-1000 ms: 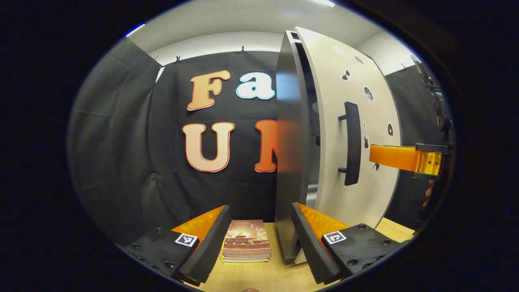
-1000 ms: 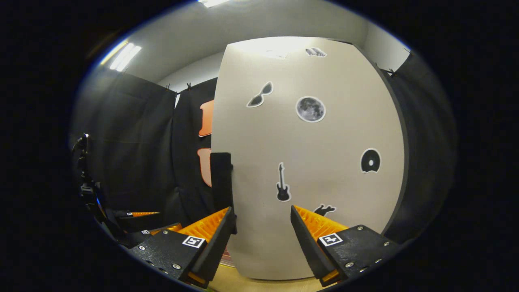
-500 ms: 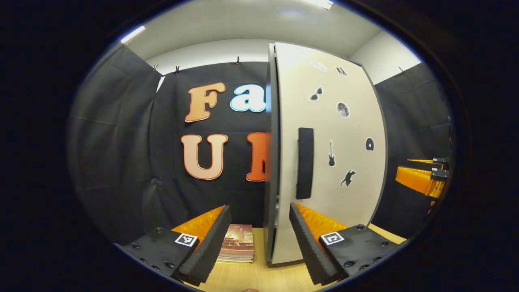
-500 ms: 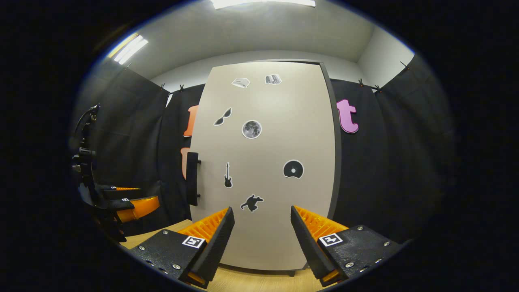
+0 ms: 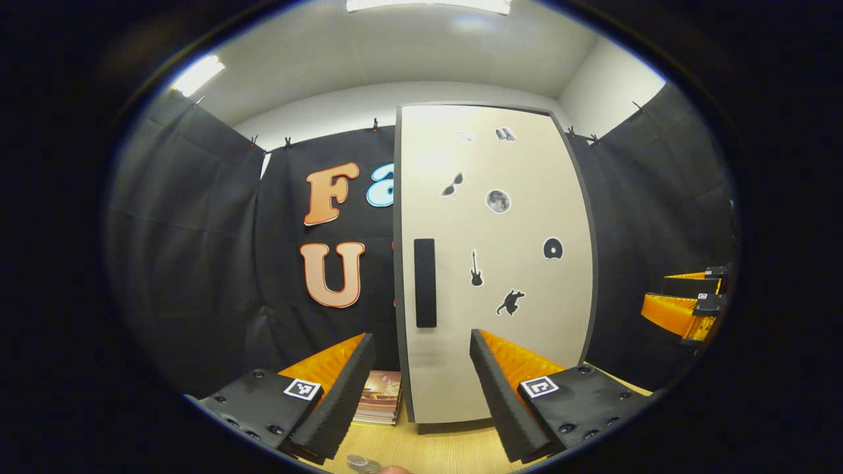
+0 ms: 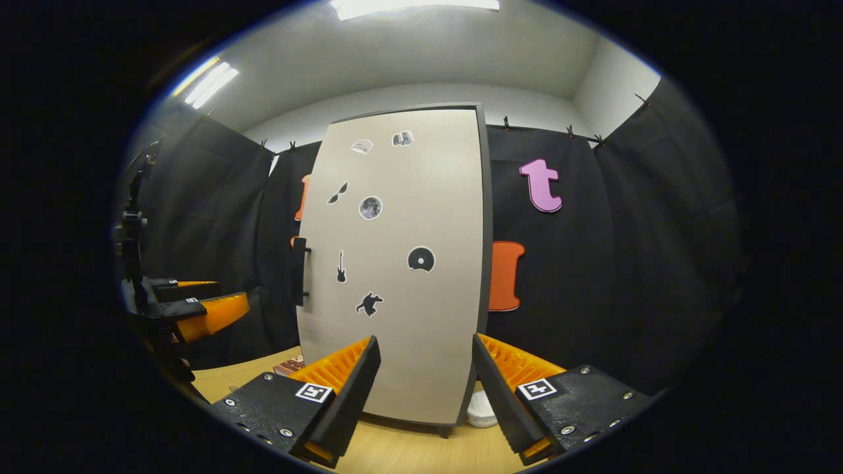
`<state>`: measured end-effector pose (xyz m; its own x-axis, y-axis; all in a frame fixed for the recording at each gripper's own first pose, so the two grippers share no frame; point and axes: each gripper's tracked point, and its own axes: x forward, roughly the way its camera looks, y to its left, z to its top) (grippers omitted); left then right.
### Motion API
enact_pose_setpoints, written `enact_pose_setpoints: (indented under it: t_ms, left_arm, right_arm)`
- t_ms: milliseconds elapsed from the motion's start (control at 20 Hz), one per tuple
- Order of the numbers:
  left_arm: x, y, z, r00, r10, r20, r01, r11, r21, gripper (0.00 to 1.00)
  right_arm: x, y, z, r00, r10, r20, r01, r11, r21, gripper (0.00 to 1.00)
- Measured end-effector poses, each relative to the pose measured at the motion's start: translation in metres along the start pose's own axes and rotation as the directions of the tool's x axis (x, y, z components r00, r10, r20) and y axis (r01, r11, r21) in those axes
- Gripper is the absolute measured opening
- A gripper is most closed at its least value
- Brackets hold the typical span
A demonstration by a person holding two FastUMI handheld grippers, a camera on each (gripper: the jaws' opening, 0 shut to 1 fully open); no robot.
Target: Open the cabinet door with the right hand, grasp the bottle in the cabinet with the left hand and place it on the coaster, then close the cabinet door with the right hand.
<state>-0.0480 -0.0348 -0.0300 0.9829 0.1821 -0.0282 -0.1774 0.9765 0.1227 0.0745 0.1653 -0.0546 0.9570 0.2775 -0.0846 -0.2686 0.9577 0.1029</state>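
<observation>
Apparently nearing completion: cabinet door (image 5: 494, 263) sitting flush shut, handle (image 5: 425, 283) untouched. Left gripper (image 5: 421, 388) and right gripper (image 6: 425, 388) both hanging released, holding nothing, apart from door. Failing to locate bottle or coaster; placement unconfirmed.

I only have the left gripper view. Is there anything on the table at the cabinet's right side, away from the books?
Observer: Yes. The right gripper view shows a small white object on the table by the cabinet's right foot. I can't tell what it is.
Operator: Is my left gripper open?
Observer: From that side, the left gripper has its jaws apart and empty.
Operator: And the right gripper?
Observer: The right gripper is open, aimed at the cabinet door's lower half.
</observation>
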Motion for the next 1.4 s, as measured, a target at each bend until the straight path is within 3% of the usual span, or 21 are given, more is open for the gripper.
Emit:
enact_pose_setpoints:
  t_ms: [300, 600, 1400]
  left_arm:
    - [-0.027, -0.026, 0.008, 1.0, 0.028, 0.01, -0.028, 0.999, -0.023, 0.95]
    - [-0.043, -0.02, 0.01, 0.998, 0.066, 0.002, -0.066, 0.998, -0.007, 0.94]
    - [-0.053, 0.006, 0.013, 0.997, 0.08, 0.001, -0.08, 0.997, -0.017, 0.95]
  right_arm:
    - [-0.03, -0.026, -0.005, 1.0, 0.011, 0.009, -0.011, 1.0, 0.007, 0.87]
    - [-0.042, -0.032, -0.005, 1.0, 0.011, 0.012, -0.011, 0.999, 0.031, 0.87]
    - [-0.05, -0.015, 0.004, 0.999, 0.025, 0.027, -0.026, 0.999, 0.038, 0.87]
